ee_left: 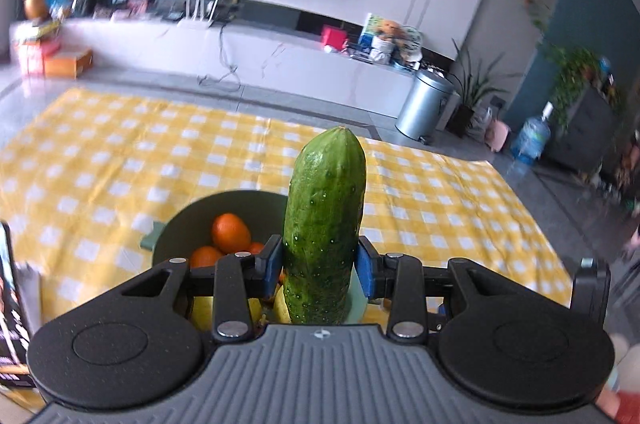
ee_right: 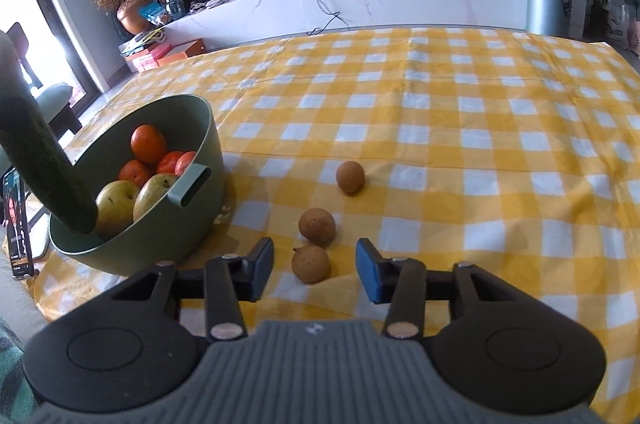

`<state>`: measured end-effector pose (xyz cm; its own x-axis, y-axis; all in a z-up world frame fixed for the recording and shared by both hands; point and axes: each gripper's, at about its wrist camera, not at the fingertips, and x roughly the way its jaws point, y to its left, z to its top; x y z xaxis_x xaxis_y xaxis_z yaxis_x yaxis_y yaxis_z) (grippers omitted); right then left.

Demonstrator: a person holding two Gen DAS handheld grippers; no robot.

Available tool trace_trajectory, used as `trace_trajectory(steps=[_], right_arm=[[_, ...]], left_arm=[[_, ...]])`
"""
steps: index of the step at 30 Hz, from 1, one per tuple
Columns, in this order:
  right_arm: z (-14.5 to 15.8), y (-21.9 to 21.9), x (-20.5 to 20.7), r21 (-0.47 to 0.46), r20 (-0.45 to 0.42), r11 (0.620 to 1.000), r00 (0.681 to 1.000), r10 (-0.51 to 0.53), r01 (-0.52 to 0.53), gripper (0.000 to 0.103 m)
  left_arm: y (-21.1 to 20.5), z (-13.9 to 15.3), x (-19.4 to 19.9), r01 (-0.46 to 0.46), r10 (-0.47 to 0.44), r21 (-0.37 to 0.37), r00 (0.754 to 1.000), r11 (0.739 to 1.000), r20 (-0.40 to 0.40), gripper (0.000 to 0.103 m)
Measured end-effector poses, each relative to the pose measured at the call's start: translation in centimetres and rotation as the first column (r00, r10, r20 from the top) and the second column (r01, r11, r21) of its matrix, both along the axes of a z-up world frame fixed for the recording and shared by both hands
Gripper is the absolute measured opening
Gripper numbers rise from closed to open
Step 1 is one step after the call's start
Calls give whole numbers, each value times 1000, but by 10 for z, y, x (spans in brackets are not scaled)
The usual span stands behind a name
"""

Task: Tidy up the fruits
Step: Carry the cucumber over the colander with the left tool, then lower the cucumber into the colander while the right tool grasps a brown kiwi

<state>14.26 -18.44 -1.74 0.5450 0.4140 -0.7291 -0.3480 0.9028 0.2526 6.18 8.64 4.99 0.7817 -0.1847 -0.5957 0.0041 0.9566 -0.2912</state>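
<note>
Cucumber first: from the left wrist view, the left tool (ee_left: 319,264) holds a long dark green bumpy cucumber (ee_left: 325,224) clamped between its blue pads, upright, its rounded tip pointing away above the yellow-and-white checked cloth (ee_left: 120,152) on the bench. Behind and below it sits a round sage-green bowl (ee_left: 188,212); three orange tangerines (ee_left: 230,232) show in it here, with something yellow just beside the cucumber's lower end, too hidden to name.

From the right wrist view, the right tool (ee_right: 314,270) stands part open, pads touching nothing. One small round brown fruit (ee_right: 311,264) lies on the cloth between its fingers; two more lie beyond, three in all. This view alone shows the bowl's handle, four tangerines and two yellow-green apples (ee_right: 116,204) inside, and the cucumber's cut end hanging over the rim at the left edge.
</note>
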Motion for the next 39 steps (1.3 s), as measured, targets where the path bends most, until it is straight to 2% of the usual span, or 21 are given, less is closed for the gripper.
trace_trajectory(steps=[5, 9, 16, 21, 24, 39], right_arm=[[-7, 8, 2, -28, 5, 999, 1000, 25, -25, 38], [-12, 13, 8, -28, 0, 999, 1000, 18, -18, 37], [-23, 22, 17, -59, -45, 998, 999, 27, -29, 37], [-29, 21, 22, -60, -72, 998, 997, 11, -15, 37], [-30, 23, 23, -69, -67, 997, 998, 10, -14, 33], [-31, 34, 18, -133, -28, 990, 999, 35, -38, 30]], left_arm=[[20, -23, 11, -34, 29, -87, 998, 996, -55, 43], [40, -36, 15, -61, 43, -180, 994, 982, -105, 43], [71, -59, 27, -155, 106, -323, 981, 934, -165, 43], [81, -72, 35, -202, 140, -325, 969, 924, -203, 43], [82, -75, 36, -215, 152, -329, 966, 919, -209, 43], [70, -80, 38, -168, 125, -269, 977, 948, -172, 45]])
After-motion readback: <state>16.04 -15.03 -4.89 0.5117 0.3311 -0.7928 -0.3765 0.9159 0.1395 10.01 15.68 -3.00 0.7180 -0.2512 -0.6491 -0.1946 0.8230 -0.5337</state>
